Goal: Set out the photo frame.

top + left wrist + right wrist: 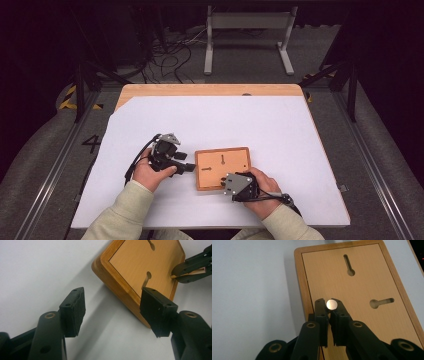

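Note:
A flat wooden board [222,167] with two keyhole slots lies on the white table cover. My left gripper [189,167] sits just left of the board, open, with nothing between its pads [75,310]; the board's corner [117,290] lies just beyond them. My right gripper [223,183] is at the board's near edge, shut on a small round metal disc [331,304] held at its fingertips over the board [362,282]. In the left gripper view the right gripper [175,275] shows at the board's far corner, clamped on that small piece.
The white cover [210,125] spreads over a wooden table whose far edge [210,90] shows bare. Beyond the table stand a metal frame [247,40] and loose cables [170,55] on the floor.

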Tool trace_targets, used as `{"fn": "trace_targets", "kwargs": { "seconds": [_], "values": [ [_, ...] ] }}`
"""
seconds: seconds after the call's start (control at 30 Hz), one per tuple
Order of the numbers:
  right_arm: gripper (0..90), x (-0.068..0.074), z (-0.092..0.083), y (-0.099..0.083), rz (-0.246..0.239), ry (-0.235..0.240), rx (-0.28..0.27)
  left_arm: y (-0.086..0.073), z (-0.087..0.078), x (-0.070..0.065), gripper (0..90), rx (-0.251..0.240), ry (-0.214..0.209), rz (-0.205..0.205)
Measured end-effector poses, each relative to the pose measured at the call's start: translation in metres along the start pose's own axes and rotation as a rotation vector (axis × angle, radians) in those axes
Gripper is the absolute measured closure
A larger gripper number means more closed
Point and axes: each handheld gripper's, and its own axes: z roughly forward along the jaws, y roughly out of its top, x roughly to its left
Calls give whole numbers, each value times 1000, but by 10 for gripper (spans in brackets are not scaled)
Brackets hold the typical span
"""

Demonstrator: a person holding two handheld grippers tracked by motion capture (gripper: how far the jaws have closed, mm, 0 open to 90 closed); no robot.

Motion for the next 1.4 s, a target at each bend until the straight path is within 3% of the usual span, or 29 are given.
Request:
{"fn": "trace_targets", "kwargs": {
  "seconds": [0.5, 0.97, 1.4],
  "values": [
    [844, 7, -1, 0, -17, -40, 2, 9, 14, 2, 345, -29, -53, -21],
    [844, 8, -1, 0, -32, -53, 1, 17, 33, 0, 293, -20, -89, -47],
    [844, 9, -2, -1, -41, -51, 1, 21, 45, 1, 265, -10, -138, -36]
  ]
}}
